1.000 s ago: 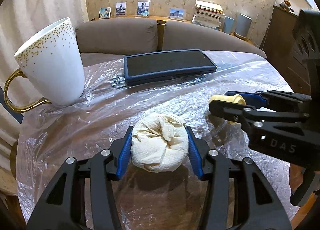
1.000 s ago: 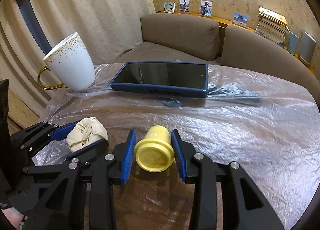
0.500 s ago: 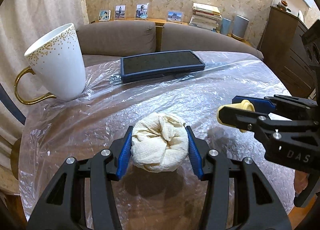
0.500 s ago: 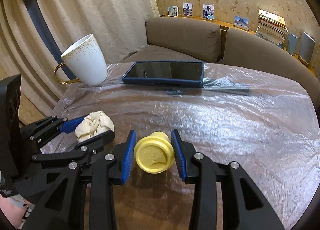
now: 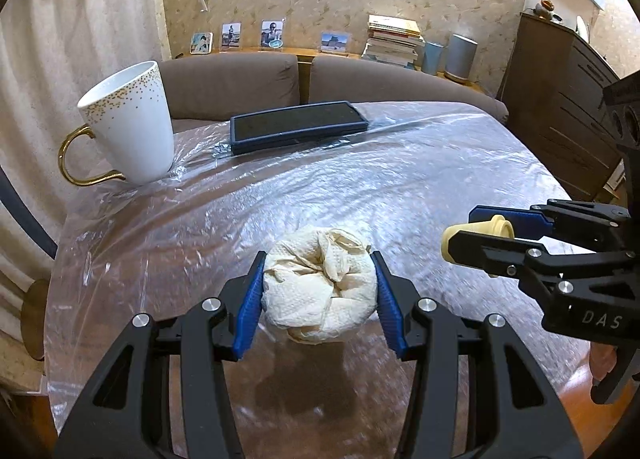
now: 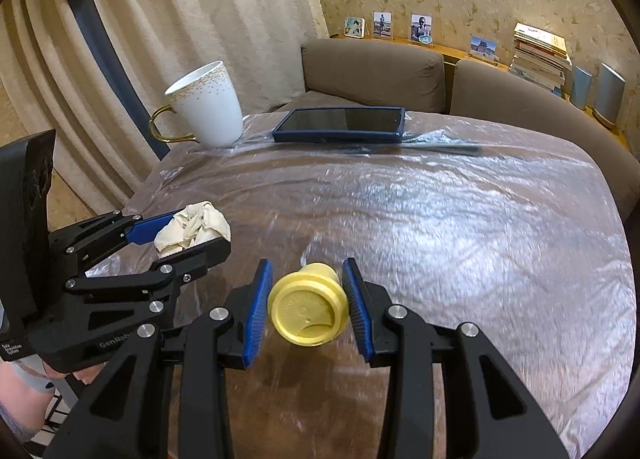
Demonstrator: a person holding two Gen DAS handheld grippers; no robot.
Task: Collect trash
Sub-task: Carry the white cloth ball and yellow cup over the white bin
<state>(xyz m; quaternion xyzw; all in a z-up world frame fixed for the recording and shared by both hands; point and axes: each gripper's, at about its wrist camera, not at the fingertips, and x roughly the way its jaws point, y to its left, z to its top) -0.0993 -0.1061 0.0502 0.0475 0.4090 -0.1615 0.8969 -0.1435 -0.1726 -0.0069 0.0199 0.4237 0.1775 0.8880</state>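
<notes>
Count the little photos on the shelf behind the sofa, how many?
4. All stand on the shelf: one leftmost, two beside it, one nearer the books. None seem hidden.

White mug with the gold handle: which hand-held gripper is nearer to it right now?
Left. The left hand-held gripper, shut on the crumpled tissue, sits on the white mug's side; the right hand-held gripper, gripping the yellow cap, is farther across.

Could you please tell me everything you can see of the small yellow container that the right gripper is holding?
The small yellow container looks like matte plastic: a stubby round body narrowing to a neck with a flared rim. It lies on its side, its embossed round base facing the right wrist camera. The right gripper is shut on it, blue pads pressing both sides, and it hangs above the plastic-covered table. Nothing else touches it.
</notes>
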